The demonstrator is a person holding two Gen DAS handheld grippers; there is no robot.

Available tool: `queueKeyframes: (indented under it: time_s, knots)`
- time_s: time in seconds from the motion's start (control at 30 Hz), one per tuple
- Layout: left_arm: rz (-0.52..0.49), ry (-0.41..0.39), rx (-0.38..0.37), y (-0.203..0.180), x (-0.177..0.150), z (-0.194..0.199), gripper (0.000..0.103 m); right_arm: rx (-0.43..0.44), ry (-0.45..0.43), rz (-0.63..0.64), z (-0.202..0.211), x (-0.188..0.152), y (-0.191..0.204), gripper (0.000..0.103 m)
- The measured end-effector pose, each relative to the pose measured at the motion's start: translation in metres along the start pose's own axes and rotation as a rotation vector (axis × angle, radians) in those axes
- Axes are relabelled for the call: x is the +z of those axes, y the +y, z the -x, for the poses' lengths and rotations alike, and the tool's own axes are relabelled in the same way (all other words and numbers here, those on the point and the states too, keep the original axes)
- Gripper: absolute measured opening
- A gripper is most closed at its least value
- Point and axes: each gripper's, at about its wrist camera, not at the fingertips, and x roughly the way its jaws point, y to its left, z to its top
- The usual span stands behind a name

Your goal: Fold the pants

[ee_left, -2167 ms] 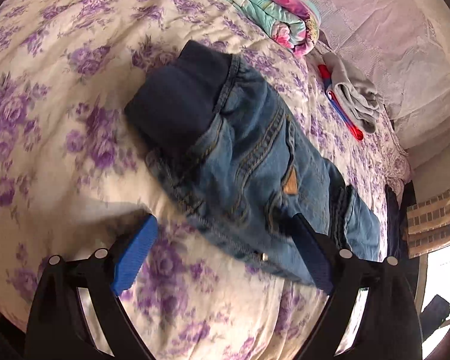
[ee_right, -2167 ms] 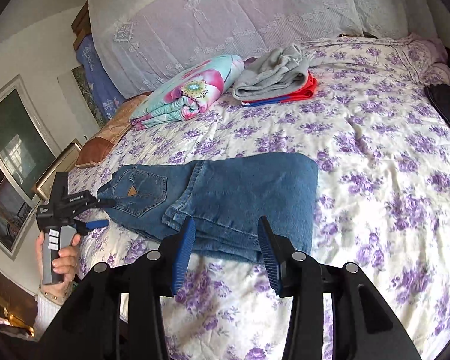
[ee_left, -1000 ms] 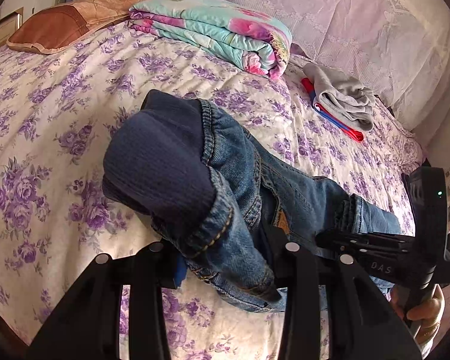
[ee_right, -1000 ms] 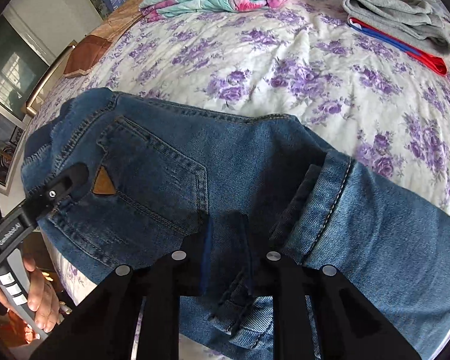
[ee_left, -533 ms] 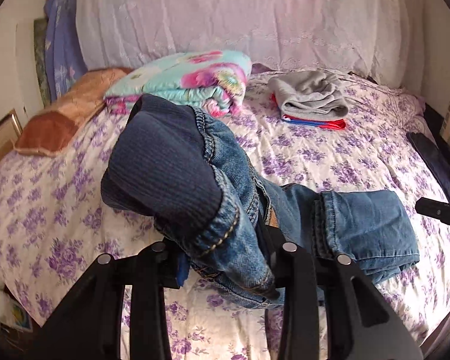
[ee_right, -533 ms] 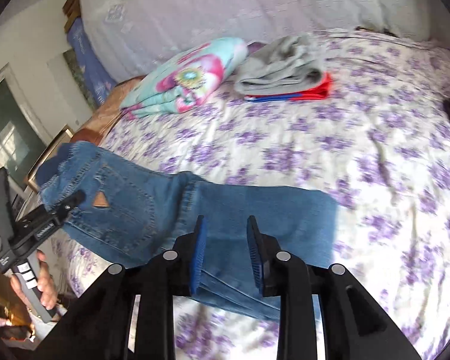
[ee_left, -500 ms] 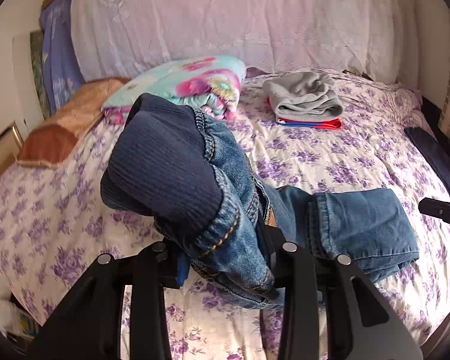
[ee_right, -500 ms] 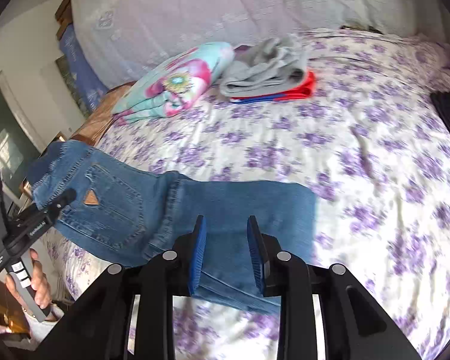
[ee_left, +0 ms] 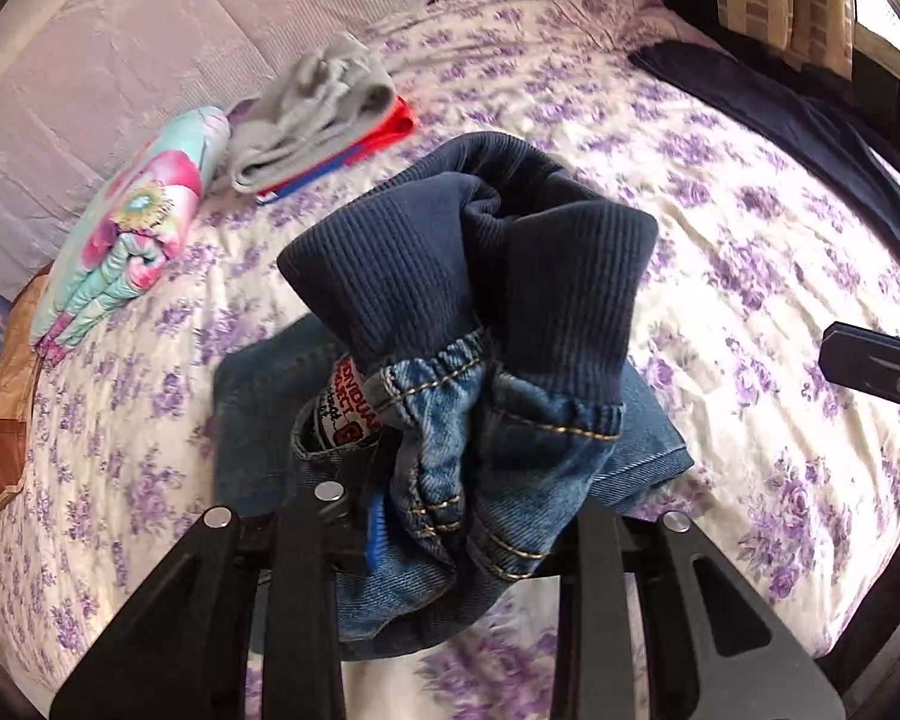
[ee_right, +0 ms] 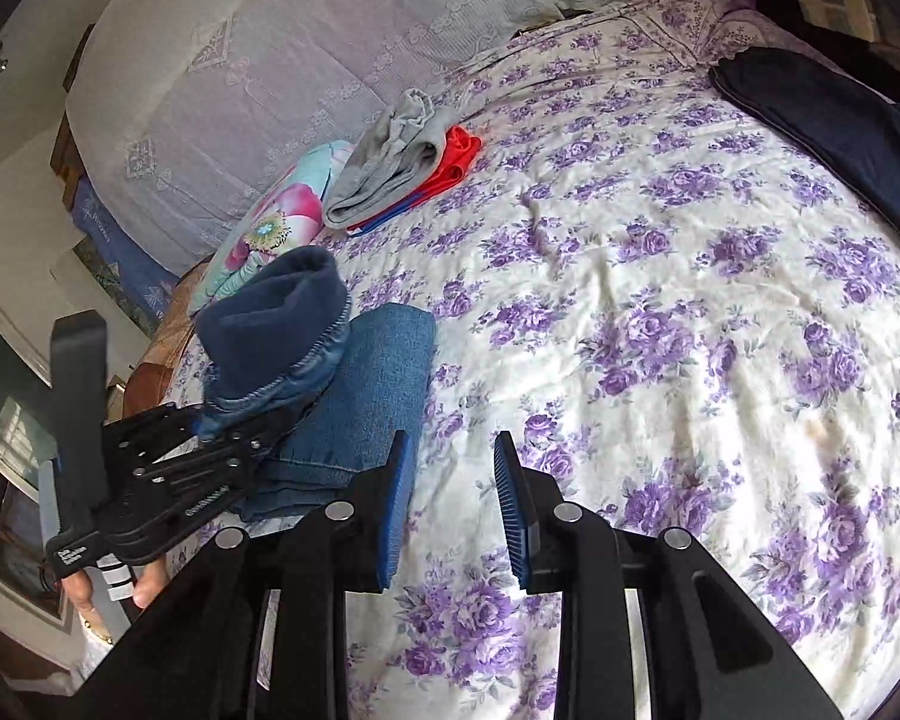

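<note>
Right wrist: right gripper point(ee_right: 453, 507) open over bedspread point(ee_right: 660, 312), pants point(ee_right: 354, 396) leftward.

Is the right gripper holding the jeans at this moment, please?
No, the right gripper is open over the bare bedsheet, apart from the jeans, which only the left gripper clamps.

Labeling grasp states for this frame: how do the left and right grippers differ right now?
1. The left gripper has its jaws shut on the jeans; the right gripper has its jaws open and holds nothing.
2. The left gripper holds the ribbed waistband end above the folded legs; the right gripper sits over bare floral bedsheet, beside the jeans.

Shared: both have black frames with blue pads.
</note>
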Motion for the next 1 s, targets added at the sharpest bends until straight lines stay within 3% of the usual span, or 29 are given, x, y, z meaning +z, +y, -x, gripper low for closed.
queueKeyframes:
  time_s: [0.07,0.1,0.13,0.3,0.4,0.5,0.63,0.73,0.87,1.0]
  knots:
    - [-0.01,-0.009,0.025,-0.011,-0.001,-0.002,0.038,0.006,0.014,0.009,-0.004,-0.003,0.001,0.029]
    - [-0.01,-0.012,-0.024,-0.014,0.0,0.002,0.064,0.004,0.018,0.013,-0.006,-0.004,0.002,0.029]
    - [-0.002,-0.017,-0.092,-0.013,0.001,0.008,0.082,0.0,0.022,0.015,-0.008,-0.004,0.002,0.029]
    - [0.021,-0.104,-0.284,0.005,-0.003,0.053,0.091,-0.019,0.042,-0.009,-0.015,0.0,-0.003,0.03]
    - [0.1,-0.16,-0.276,0.04,-0.01,0.075,0.091,0.015,0.01,0.024,-0.005,0.011,0.013,0.03]
    - [0.224,-0.168,-0.244,0.086,-0.019,0.075,0.089,0.095,-0.004,0.107,0.002,0.025,0.049,0.03]
    - [0.351,-0.102,-0.287,0.132,-0.033,0.054,0.054,0.168,0.027,0.249,-0.007,0.035,0.111,0.03]
    - [0.398,-0.055,-0.378,0.141,-0.044,0.037,0.044,0.198,0.048,0.339,-0.02,0.036,0.148,0.03]
    - [0.393,-0.027,-0.497,0.129,-0.048,0.017,0.04,0.047,0.076,0.355,-0.048,0.035,0.147,0.027]
    - [0.372,0.035,-0.515,0.114,-0.049,-0.019,0.04,-0.046,0.174,0.231,-0.085,0.029,0.097,0.02]
